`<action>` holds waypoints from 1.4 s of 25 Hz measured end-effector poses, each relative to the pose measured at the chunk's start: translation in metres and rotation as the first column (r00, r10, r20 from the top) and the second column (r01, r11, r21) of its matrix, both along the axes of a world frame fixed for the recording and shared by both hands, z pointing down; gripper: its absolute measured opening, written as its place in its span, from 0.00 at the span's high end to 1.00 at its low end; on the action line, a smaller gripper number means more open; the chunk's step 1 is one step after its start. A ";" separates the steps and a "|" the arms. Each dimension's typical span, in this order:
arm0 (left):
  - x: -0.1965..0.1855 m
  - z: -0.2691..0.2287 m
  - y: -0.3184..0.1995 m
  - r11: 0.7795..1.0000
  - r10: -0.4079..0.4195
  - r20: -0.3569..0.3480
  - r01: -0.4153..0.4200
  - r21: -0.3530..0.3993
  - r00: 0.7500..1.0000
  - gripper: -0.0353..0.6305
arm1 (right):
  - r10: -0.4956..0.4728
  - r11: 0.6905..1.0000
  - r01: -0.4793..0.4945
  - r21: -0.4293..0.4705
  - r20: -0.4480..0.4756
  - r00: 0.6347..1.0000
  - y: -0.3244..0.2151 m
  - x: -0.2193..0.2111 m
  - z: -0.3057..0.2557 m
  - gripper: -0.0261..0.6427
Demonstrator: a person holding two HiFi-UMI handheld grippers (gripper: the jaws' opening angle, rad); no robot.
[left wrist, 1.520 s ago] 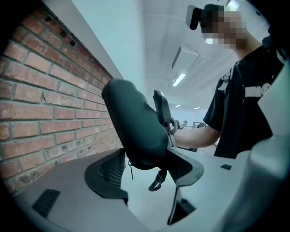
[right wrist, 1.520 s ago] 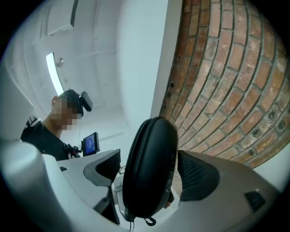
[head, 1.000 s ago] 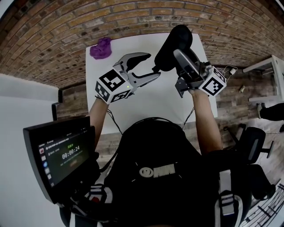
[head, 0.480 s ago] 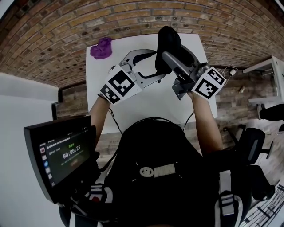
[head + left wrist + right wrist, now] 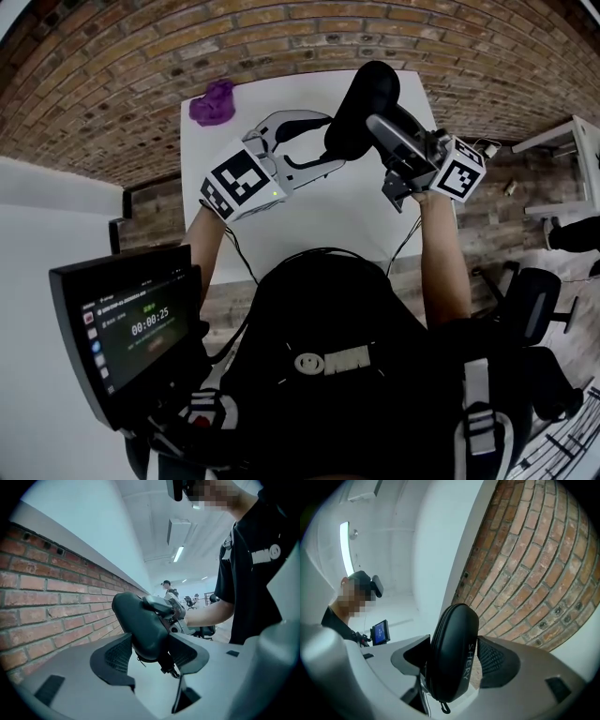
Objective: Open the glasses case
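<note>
My right gripper [image 5: 454,660] clamps the black oval zipped glasses case [image 5: 361,108] over the white table's [image 5: 309,216] far side. My left gripper [image 5: 150,654], jaws just narrowing loosely around the case's lower end, should shift down and pinch the small dangling zip pull [image 5: 169,670].

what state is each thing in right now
black oval zip-up glasses case, zipped shut, held up off the table
right gripper, shut on the case
left gripper, jaws have just been closing around the case's lower end, grip unclear
purple crumpled cloth, lying loose on the white table
black monitor, switched on, timer showing
</note>
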State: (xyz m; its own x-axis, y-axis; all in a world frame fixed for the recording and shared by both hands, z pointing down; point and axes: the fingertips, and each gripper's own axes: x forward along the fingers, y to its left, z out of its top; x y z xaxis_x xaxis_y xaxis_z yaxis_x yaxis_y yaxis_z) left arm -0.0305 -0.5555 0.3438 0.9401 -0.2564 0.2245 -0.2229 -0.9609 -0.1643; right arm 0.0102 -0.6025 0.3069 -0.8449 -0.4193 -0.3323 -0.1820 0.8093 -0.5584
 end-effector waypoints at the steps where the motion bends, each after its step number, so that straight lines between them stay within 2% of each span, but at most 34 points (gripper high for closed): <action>1: 0.000 -0.002 0.001 1.000 0.005 -0.013 -0.005 -0.014 1.000 0.56 | -0.018 1.000 0.018 -0.006 0.032 0.999 0.001 0.001 -0.001 0.52; 5: -0.001 -0.013 0.005 0.996 0.033 -0.092 -0.041 -0.084 0.995 0.56 | -0.090 0.995 0.099 -0.028 0.229 0.969 0.002 0.014 -0.006 0.51; 8: -0.006 -0.019 0.006 0.989 0.043 -0.164 -0.065 -0.130 0.986 0.57 | -0.087 0.994 0.103 -0.039 0.299 0.950 0.001 0.016 -0.007 0.51; 15: -0.014 -0.013 -0.005 0.990 0.009 -0.155 -0.030 -0.134 0.988 0.60 | -0.033 0.998 0.045 -0.043 0.233 0.972 -0.004 0.014 -0.006 0.57; 18: -0.015 -0.019 -0.005 0.990 0.011 -0.179 -0.035 -0.134 0.984 0.60 | -0.038 0.998 0.052 -0.044 0.282 0.959 -0.005 0.016 -0.009 0.57; 22: -0.015 -0.034 0.003 0.980 0.046 -0.253 -0.093 -0.176 0.966 0.60 | -0.080 0.995 0.094 -0.016 0.398 0.914 0.001 0.024 -0.016 0.57; 24: -0.017 -0.039 0.005 0.971 0.063 -0.292 -0.126 -0.202 0.954 0.60 | -0.085 0.995 0.097 -0.009 0.402 0.912 0.001 0.022 -0.016 0.57; 26: -0.016 -0.039 0.006 0.971 0.070 -0.295 -0.133 -0.199 0.953 0.60 | -0.068 0.997 0.075 -0.004 0.370 0.926 0.000 0.021 -0.014 0.57; 28: -0.017 -0.035 0.003 0.974 0.057 -0.279 -0.115 -0.193 0.959 0.61 | -0.024 0.999 0.030 -0.011 0.338 0.941 -0.005 0.025 -0.011 0.59; 31: -0.030 -0.027 -0.016 0.987 -0.046 -0.244 0.006 -0.161 0.969 0.77 | 0.136 0.990 -0.116 -0.084 0.290 0.947 -0.022 0.044 -0.001 0.61; 33: -0.038 -0.019 -0.029 0.990 -0.124 -0.178 0.109 -0.091 0.976 0.77 | 0.278 0.960 -0.260 -0.108 0.218 0.936 -0.031 0.058 0.006 0.62; 35: -0.035 -0.018 -0.031 0.988 -0.153 -0.116 0.150 -0.032 0.981 0.77 | 0.406 0.914 -0.396 -0.092 0.138 0.904 -0.036 0.068 0.007 0.62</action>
